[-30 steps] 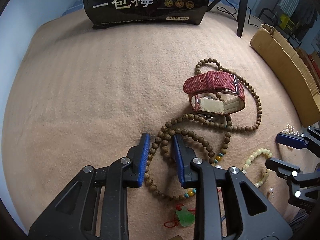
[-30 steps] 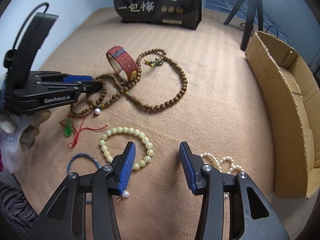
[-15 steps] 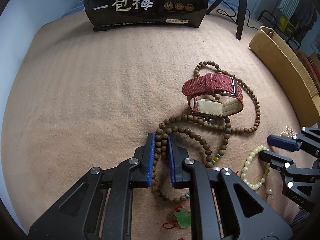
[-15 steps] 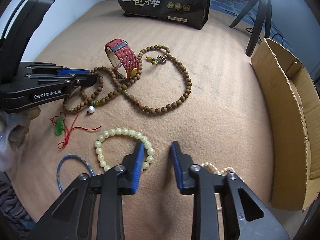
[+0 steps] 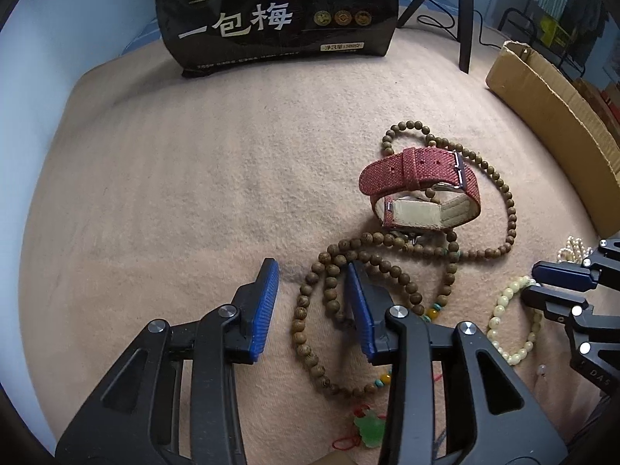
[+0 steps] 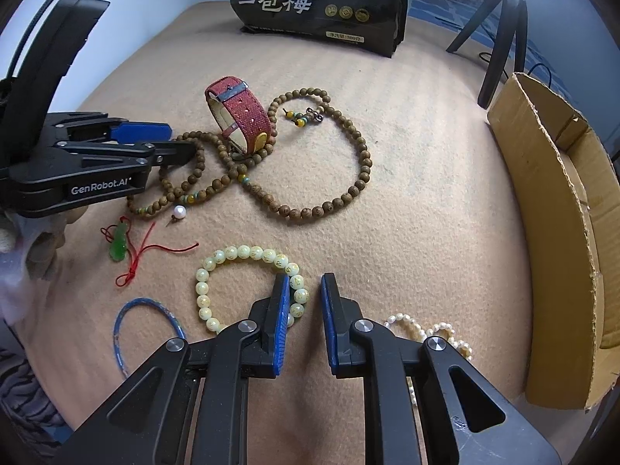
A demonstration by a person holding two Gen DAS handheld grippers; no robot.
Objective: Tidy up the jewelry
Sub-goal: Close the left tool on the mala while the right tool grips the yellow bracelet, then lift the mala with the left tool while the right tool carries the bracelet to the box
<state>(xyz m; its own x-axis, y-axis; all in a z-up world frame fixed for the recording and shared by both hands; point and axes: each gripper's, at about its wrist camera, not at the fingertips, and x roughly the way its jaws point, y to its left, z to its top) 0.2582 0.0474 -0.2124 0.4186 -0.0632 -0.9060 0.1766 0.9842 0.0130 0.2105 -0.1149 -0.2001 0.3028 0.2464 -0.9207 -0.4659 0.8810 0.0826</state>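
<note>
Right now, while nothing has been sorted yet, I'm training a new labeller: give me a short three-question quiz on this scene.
1. True or false: the pearl strand lies inside the cardboard box.
2. The pendant on the red cord is: A blue, B green, C white.
3. Fill in: the thin bangle beside the pale bead bracelet is ____.
Key: 1 false; 2 B; 3 blue.

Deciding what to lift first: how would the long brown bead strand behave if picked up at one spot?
The brown bead strand lies in loose crossing loops, so it would probably hang limp and swing. It runs under the red watch strap, so it may drag that along. Round beads could slip between flat pads.
</note>
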